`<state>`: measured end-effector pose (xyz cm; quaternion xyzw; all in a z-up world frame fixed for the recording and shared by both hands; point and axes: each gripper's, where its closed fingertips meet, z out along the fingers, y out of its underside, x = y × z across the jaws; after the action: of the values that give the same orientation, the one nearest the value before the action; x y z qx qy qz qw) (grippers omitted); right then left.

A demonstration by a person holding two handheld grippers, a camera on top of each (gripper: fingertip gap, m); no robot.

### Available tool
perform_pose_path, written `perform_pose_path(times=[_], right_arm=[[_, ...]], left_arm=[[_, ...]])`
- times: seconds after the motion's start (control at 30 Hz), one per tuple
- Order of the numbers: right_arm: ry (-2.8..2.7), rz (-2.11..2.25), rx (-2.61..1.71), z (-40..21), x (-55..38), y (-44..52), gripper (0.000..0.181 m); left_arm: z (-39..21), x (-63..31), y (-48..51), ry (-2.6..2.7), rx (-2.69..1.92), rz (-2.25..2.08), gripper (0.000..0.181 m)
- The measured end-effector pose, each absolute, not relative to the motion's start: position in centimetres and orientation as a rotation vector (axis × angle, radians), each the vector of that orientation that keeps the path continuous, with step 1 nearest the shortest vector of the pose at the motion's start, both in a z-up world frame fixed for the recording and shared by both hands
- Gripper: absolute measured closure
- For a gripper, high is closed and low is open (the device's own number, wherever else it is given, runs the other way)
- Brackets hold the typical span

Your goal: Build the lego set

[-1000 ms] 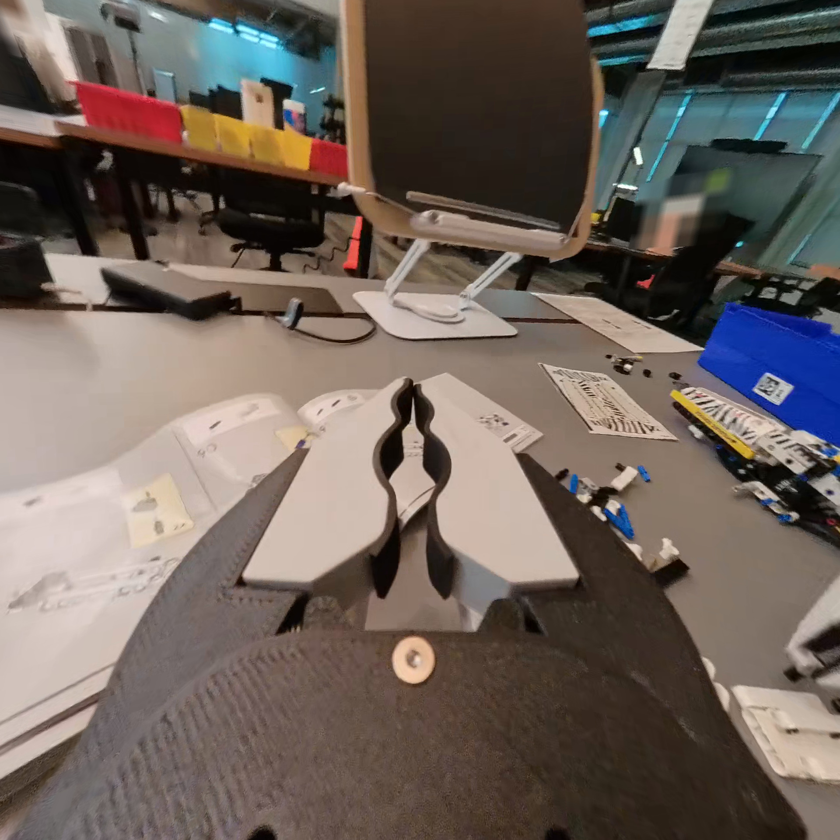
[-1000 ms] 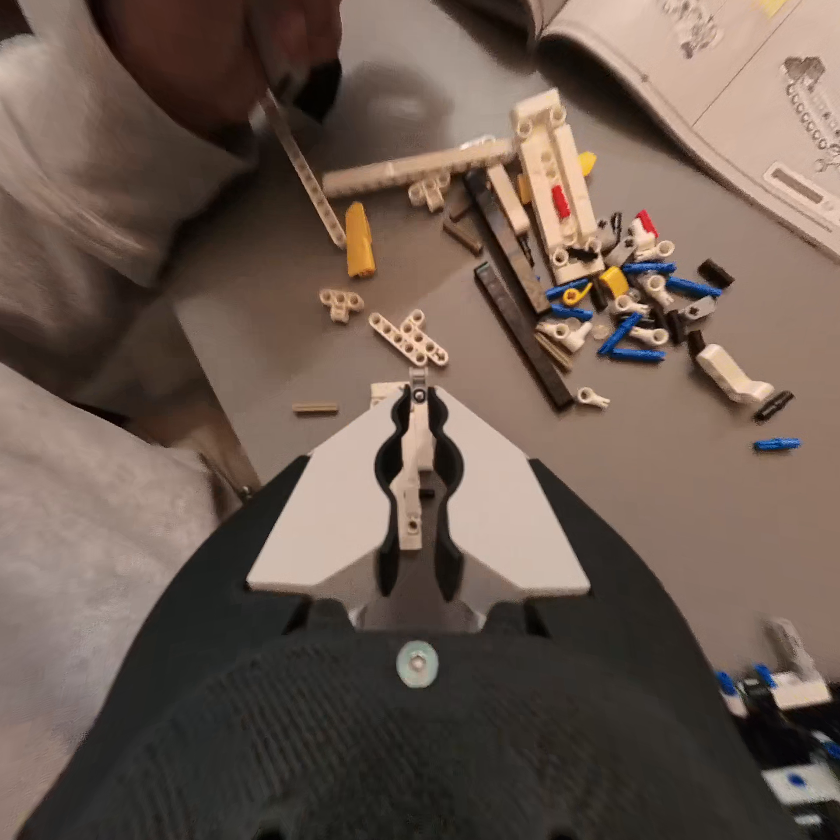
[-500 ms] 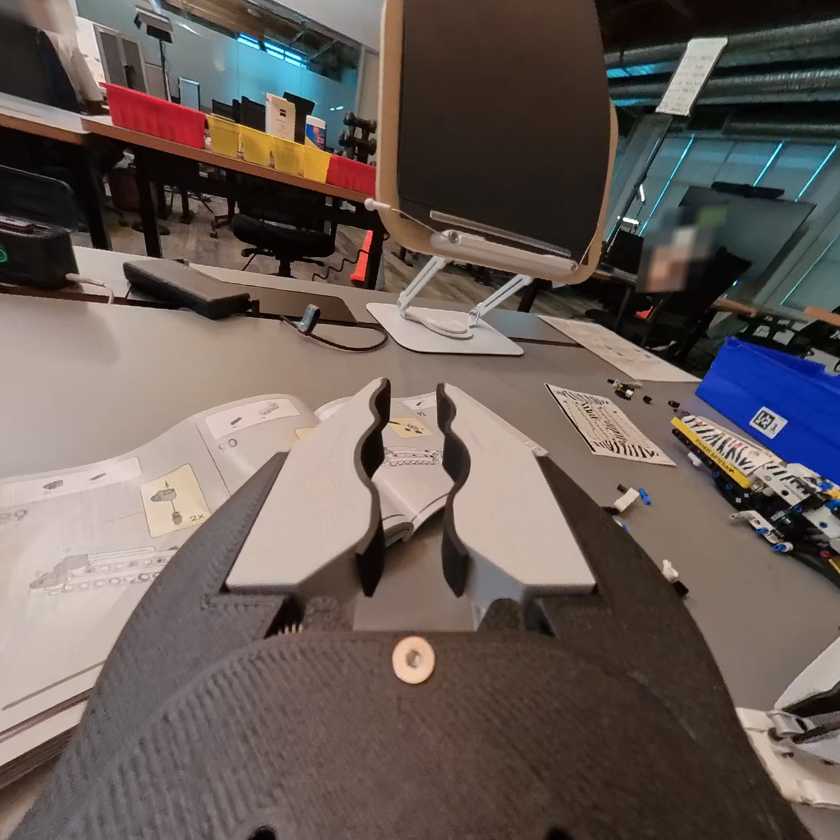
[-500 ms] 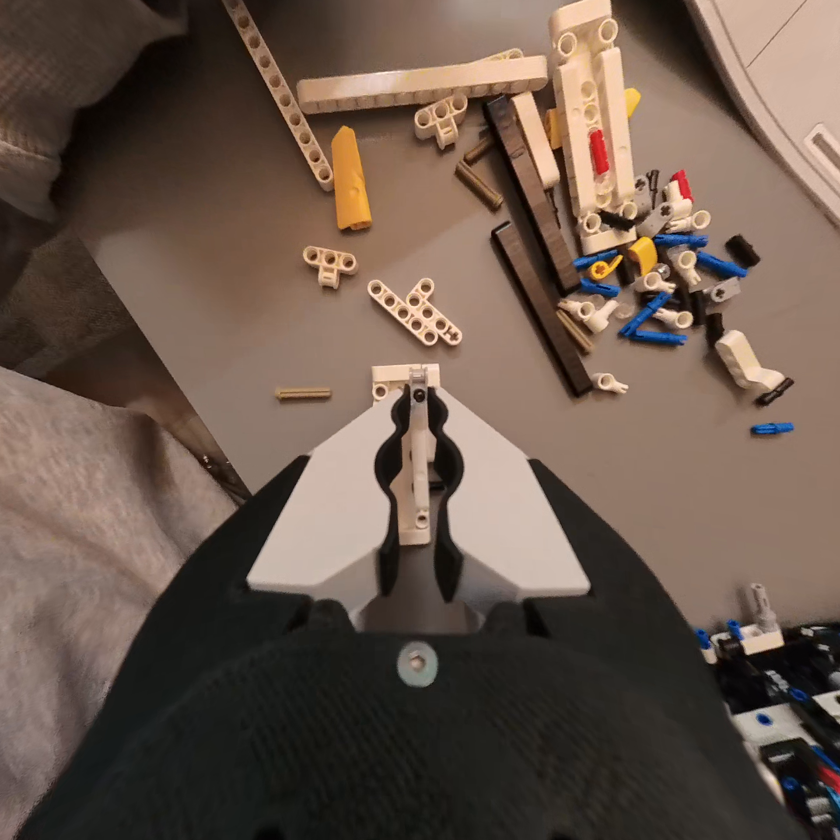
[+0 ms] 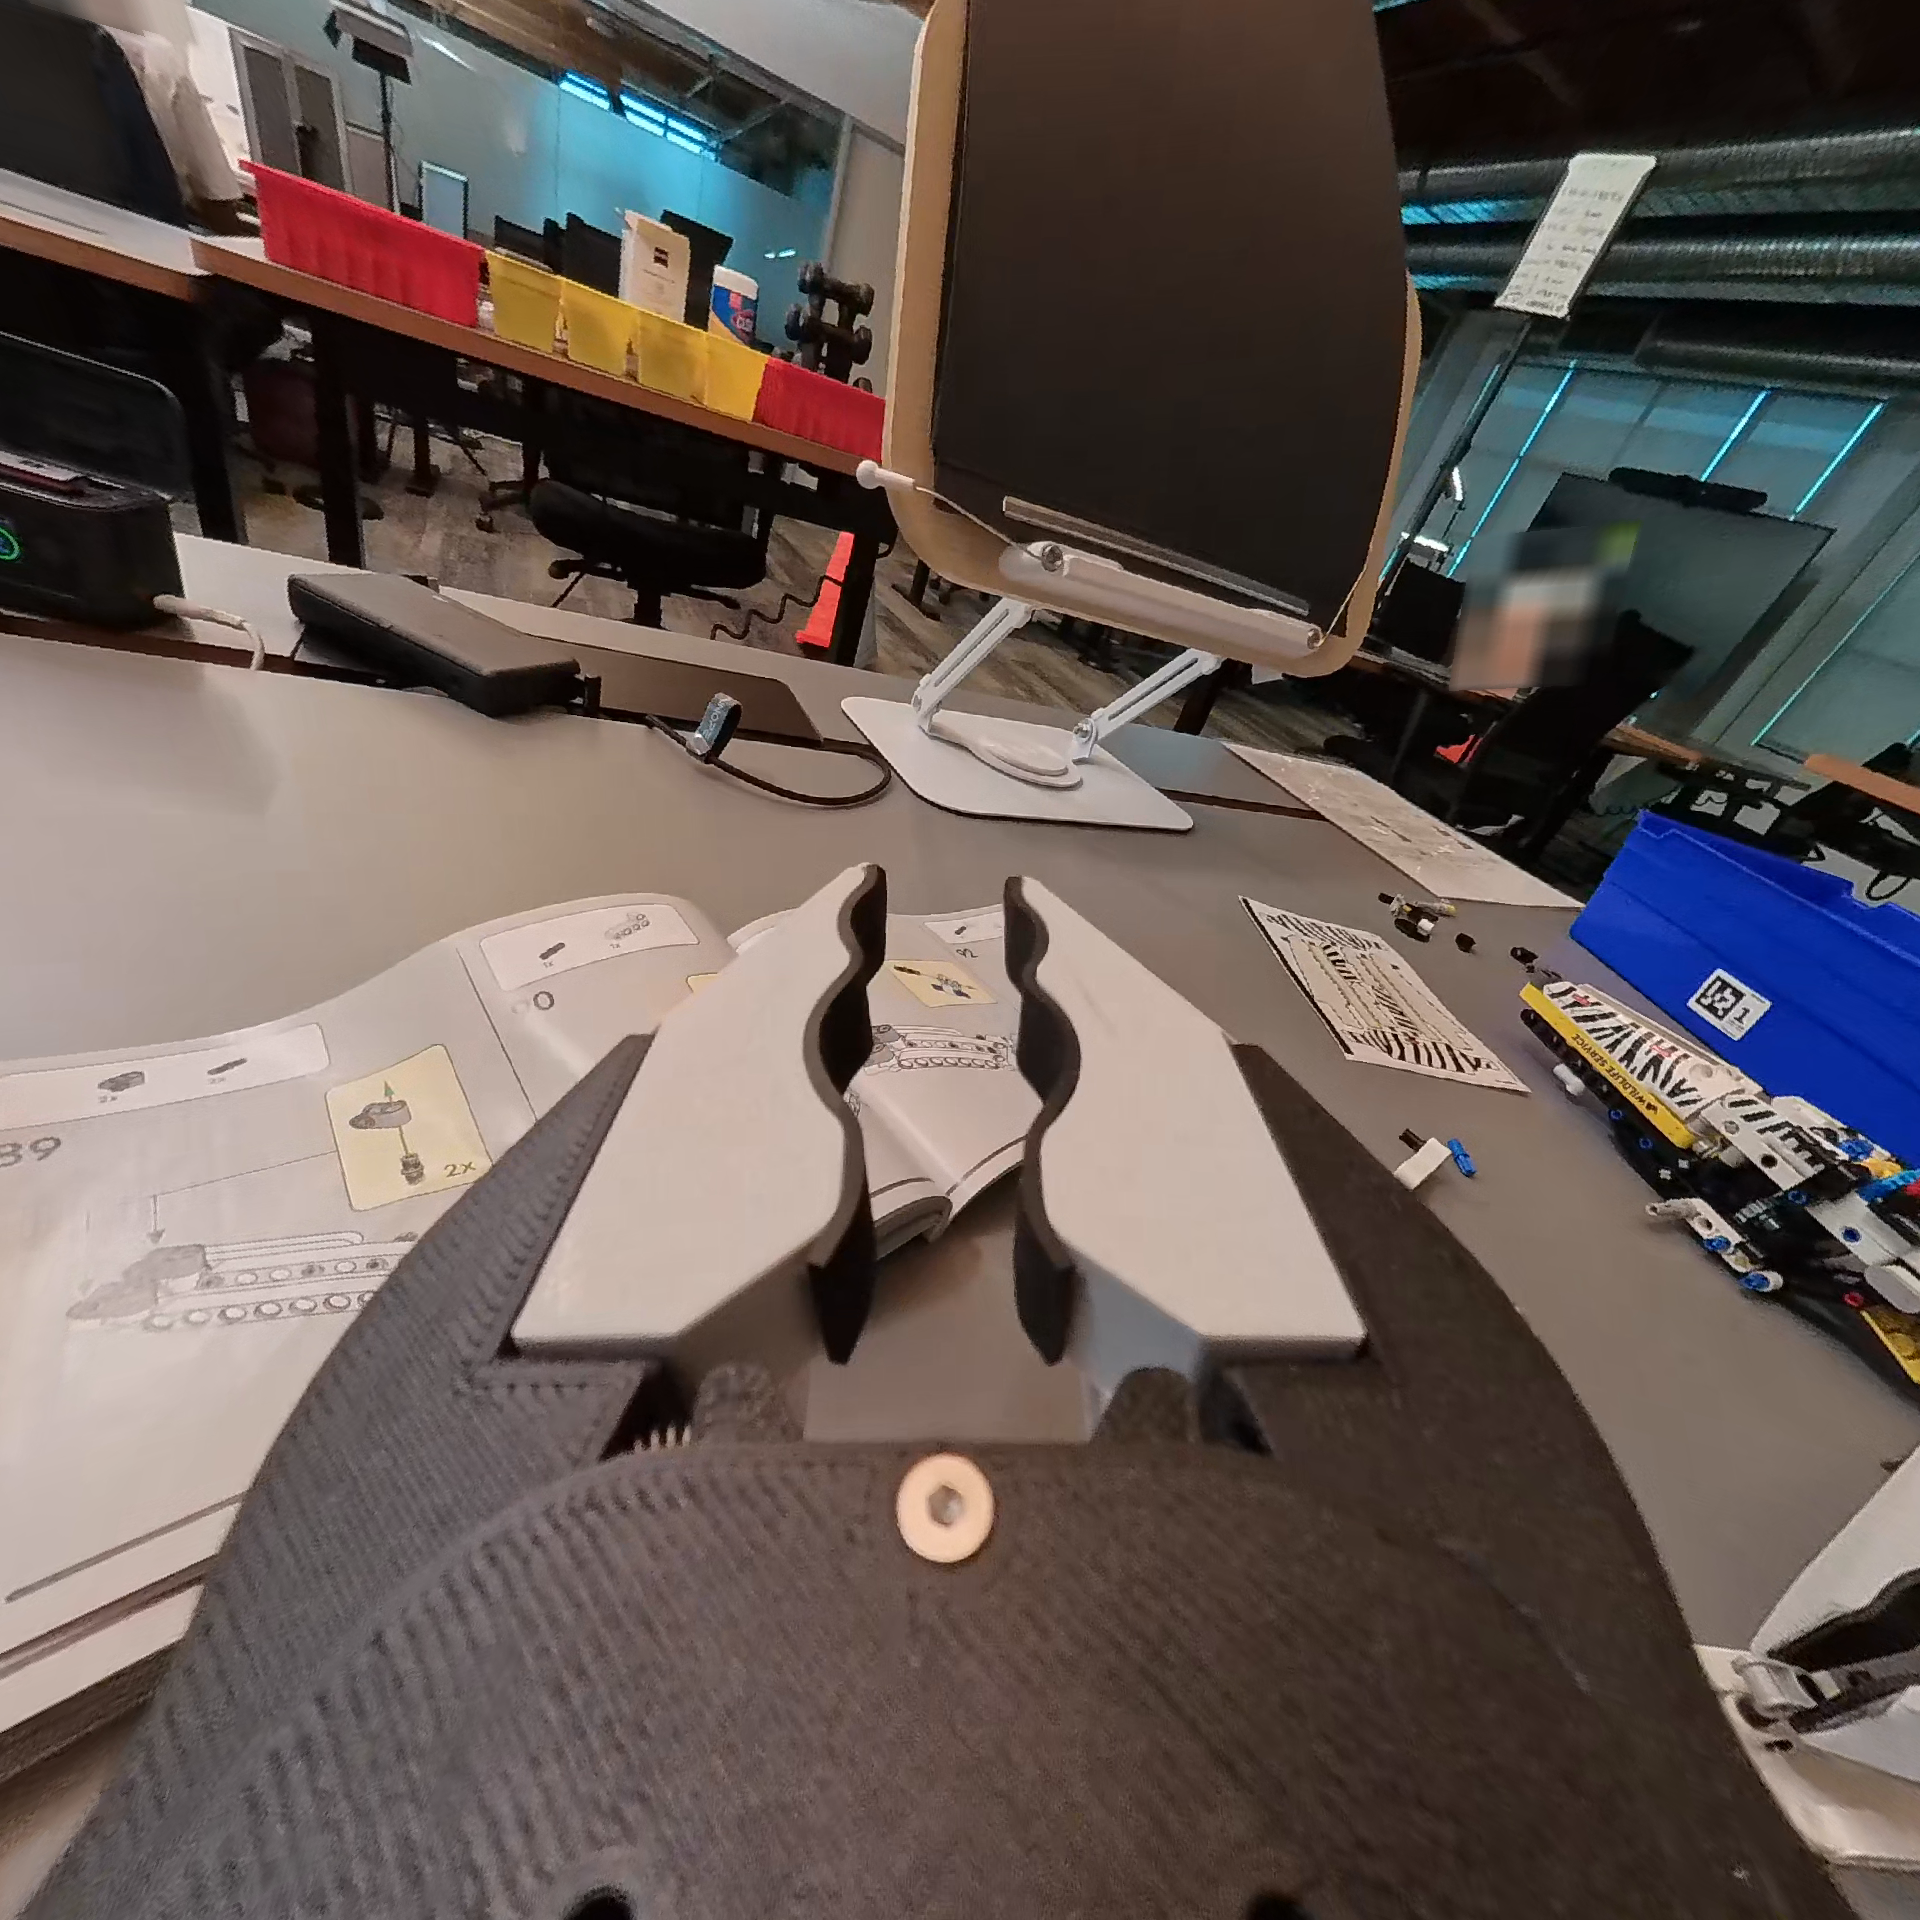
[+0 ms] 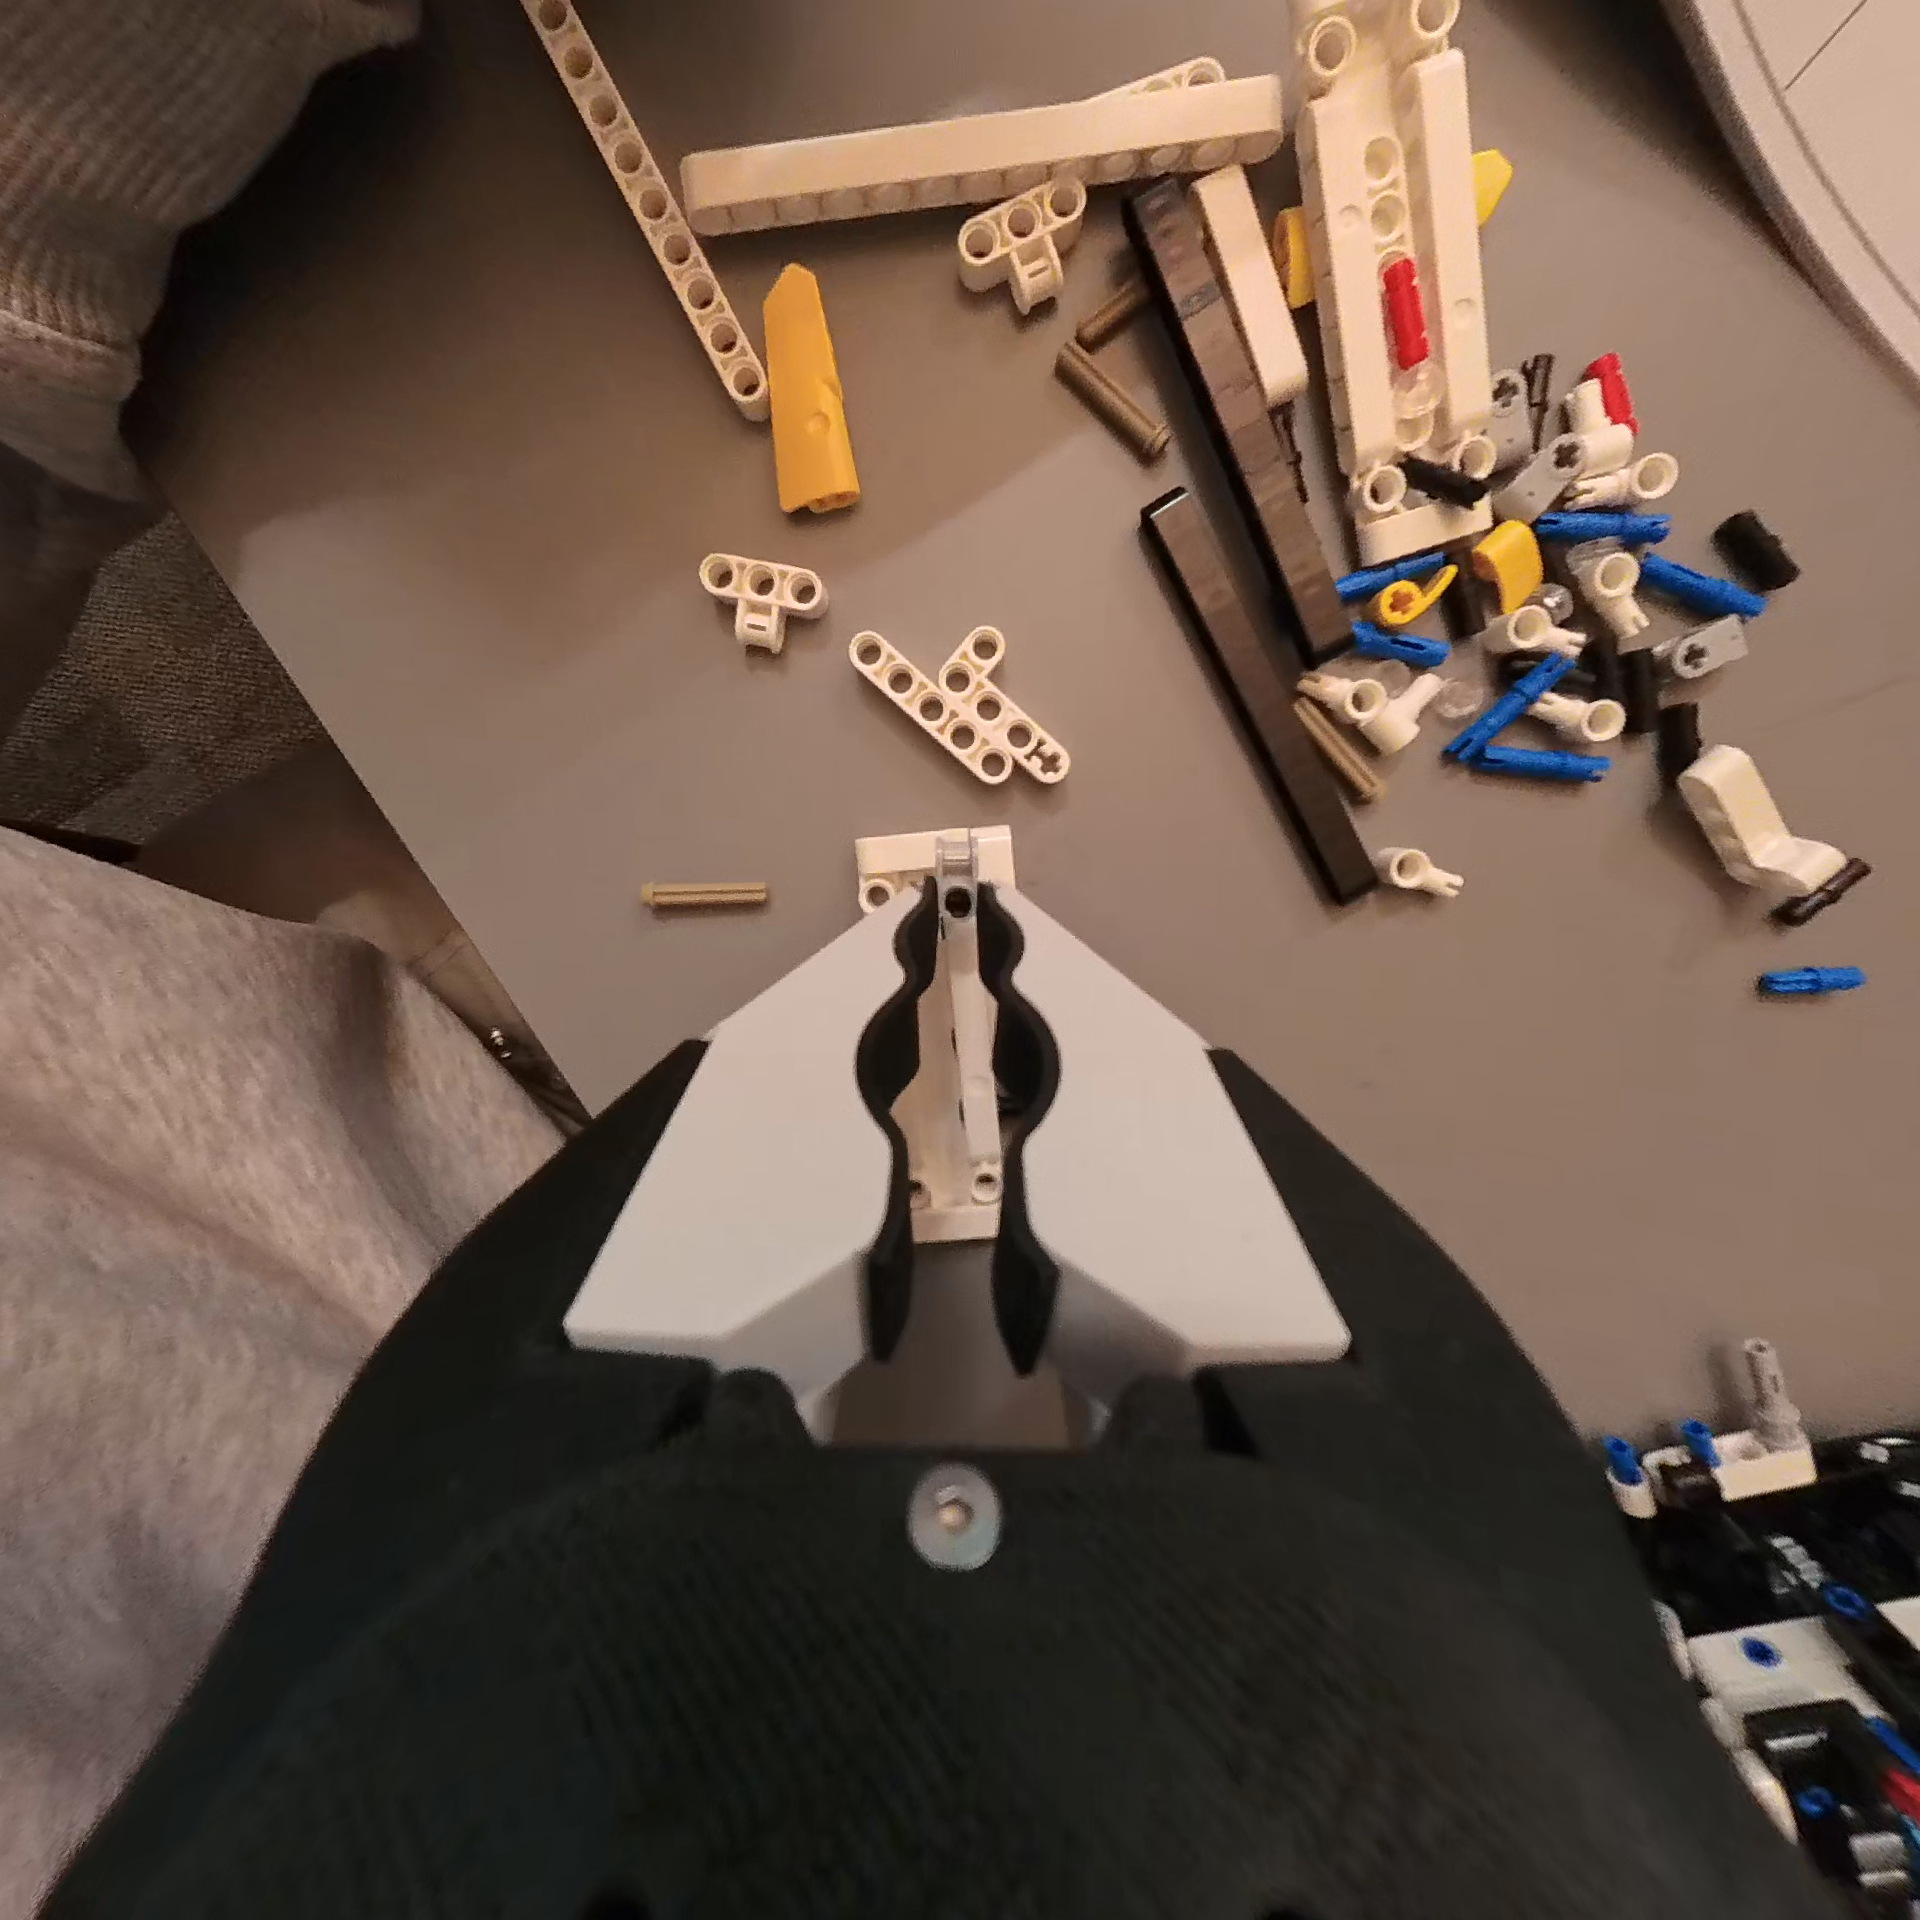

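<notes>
My right gripper [image 6: 957,906] is shut on a small white lego assembly [image 6: 961,1081] with a grey pin end at the fingertips, held above the grey table. Loose lego parts lie ahead of it: a white beam pair [image 6: 956,707], a small white connector [image 6: 762,594], a yellow panel [image 6: 808,400], long white beams [image 6: 977,156], black strips [image 6: 1252,691] and a heap of blue pins and small pieces [image 6: 1538,623]. My left gripper [image 5: 943,914] is open and empty above the open instruction booklet [image 5: 260,1101]. The partly built model [image 5: 1714,1132] lies at the right.
A tablet on a white stand [image 5: 1143,312] stands at the back of the table. A sticker sheet [image 5: 1371,997] and a blue bin [image 5: 1766,956] are at the right. A person's grey sleeve [image 6: 156,1299] is at the table's near-left edge. About 25 cm separates my left fingertips from my right. It is some 6 cm from my right tips to the small white connector [image 6: 762,594].
My left gripper has opened from shut and drawn back over the booklet. My right gripper has moved closer over the loose parts, still holding the white assembly; the person's hand has left the view.
</notes>
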<state>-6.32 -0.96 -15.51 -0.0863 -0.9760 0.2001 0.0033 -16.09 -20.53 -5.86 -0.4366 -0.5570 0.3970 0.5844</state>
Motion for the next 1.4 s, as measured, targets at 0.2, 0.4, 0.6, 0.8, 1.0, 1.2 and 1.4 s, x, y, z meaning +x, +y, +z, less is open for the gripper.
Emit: perform_pose_path(times=[0.2, 0.4, 0.6, 0.8, 1.0, 1.2, 1.4], right_arm=[[-3.076, 0.588, -0.245, -15.5, -6.32, -0.92, 0.176], [-3.112, 0.549, -0.237, -15.5, -6.33, -0.95, 0.176], [-3.122, 0.545, -0.236, -15.5, -6.33, -1.03, 0.176], [-3.135, 0.555, -0.24, -15.5, -6.34, -1.01, 0.176], [-3.144, 0.567, -0.238, -15.54, -6.33, -0.92, 0.176], [-3.144, 0.566, -0.228, -15.57, -6.32, -0.88, 0.176], [-3.127, 0.471, -0.153, -15.61, -6.28, -0.89, 0.176]], left_arm=[[-5.87, -16.09, -20.61, -1.301, -1.011, 0.92, 0.16], [-5.94, -16.12, -20.65, -1.305, -1.014, 0.921, 0.159], [-5.94, -16.16, -20.66, -1.306, -1.013, 0.919, 0.158], [-5.96, -16.16, -20.72, -1.308, -1.01, 0.919, 0.158], [-6.0, -16.19, -20.76, -1.311, -1.012, 0.921, 0.157], [-6.08, -16.22, -20.76, -1.313, -1.014, 0.917, 0.157], [-6.21, -16.28, -20.76, -1.319, -1.018, 0.916, 0.157]])
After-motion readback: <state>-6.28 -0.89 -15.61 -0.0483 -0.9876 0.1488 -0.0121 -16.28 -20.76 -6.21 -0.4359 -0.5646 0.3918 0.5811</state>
